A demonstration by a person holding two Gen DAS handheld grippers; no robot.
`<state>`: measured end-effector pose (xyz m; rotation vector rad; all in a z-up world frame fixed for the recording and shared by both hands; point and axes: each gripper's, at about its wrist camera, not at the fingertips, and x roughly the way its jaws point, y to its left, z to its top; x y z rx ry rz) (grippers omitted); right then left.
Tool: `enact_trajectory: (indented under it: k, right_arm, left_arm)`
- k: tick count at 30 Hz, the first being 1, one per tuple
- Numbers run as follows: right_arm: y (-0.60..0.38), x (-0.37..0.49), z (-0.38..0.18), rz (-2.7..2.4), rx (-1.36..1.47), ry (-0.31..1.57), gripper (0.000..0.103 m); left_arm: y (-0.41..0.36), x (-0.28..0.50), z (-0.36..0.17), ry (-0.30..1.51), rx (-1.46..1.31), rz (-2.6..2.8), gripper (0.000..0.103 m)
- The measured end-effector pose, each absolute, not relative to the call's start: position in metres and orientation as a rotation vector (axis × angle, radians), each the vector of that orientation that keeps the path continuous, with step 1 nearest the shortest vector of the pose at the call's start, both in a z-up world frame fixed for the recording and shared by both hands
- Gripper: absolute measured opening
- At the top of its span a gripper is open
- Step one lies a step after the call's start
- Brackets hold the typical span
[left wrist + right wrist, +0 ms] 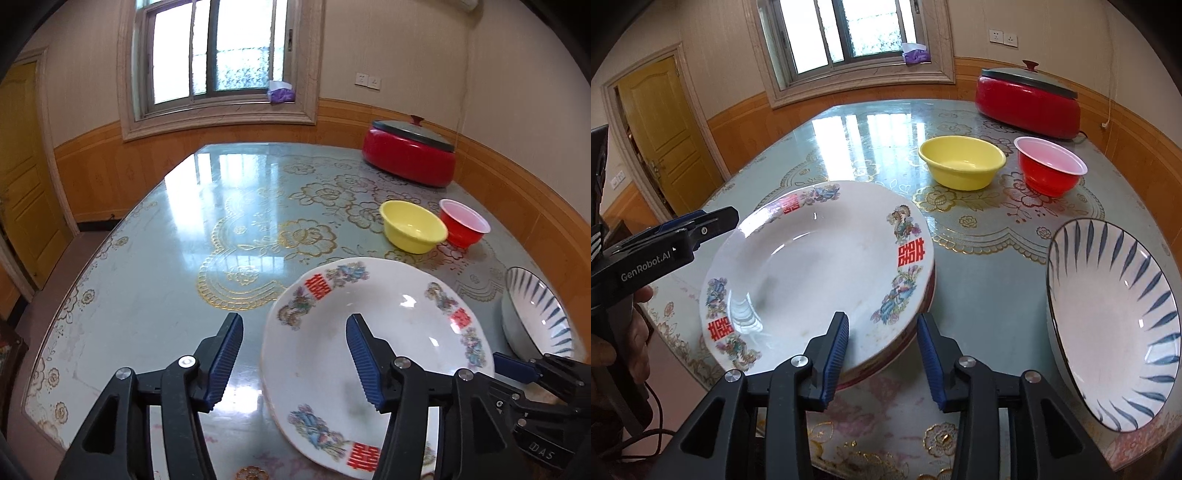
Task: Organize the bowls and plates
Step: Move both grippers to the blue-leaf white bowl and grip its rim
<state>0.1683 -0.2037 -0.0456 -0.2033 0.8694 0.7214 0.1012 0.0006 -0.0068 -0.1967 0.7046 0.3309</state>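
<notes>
L wrist: left tool (294,362) spread, straddling plate (373,350) rim on worktop (147,295); yellow bowl (413,226), red bowl (463,228) beyond.
R wrist: right tool (882,360) spread, astride near rim of plate (812,273), atop a stack; striped bowl (1115,314) at right.

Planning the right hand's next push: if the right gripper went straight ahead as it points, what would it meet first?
Probably the near rim of the white flower-patterned plate; the right gripper, jaws open, already straddles that edge, though depth is unclear.

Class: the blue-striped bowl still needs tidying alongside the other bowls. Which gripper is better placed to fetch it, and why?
Probably the right gripper. It is open at the plate stack's near edge, beside the blue-striped bowl. The left gripper is across the stack.
</notes>
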Motion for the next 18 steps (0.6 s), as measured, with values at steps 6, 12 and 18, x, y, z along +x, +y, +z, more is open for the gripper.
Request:
enact_trajectory:
  k: [6, 12, 18]
  right_arm:
    - [-0.243, 0.154, -0.016, 0.673, -0.122, 0.788, 0.039]
    - [-0.303, 0.156, 0.013, 0.494, 0.044, 0.764, 0.039]
    - [-0.363, 0.152, 0.014, 0.252, 0.176, 0.778, 0.039]
  left_arm:
    - [-0.025, 0.114, 0.008, 0.686, -0.168, 0.165, 0.062]
    - [-0.063, 0.13, 0.017, 0.695, -0.114, -0.028, 0.064]
    - [-0.1, 0.136, 0.017, 0.736, -0.058, -0.196, 0.064]
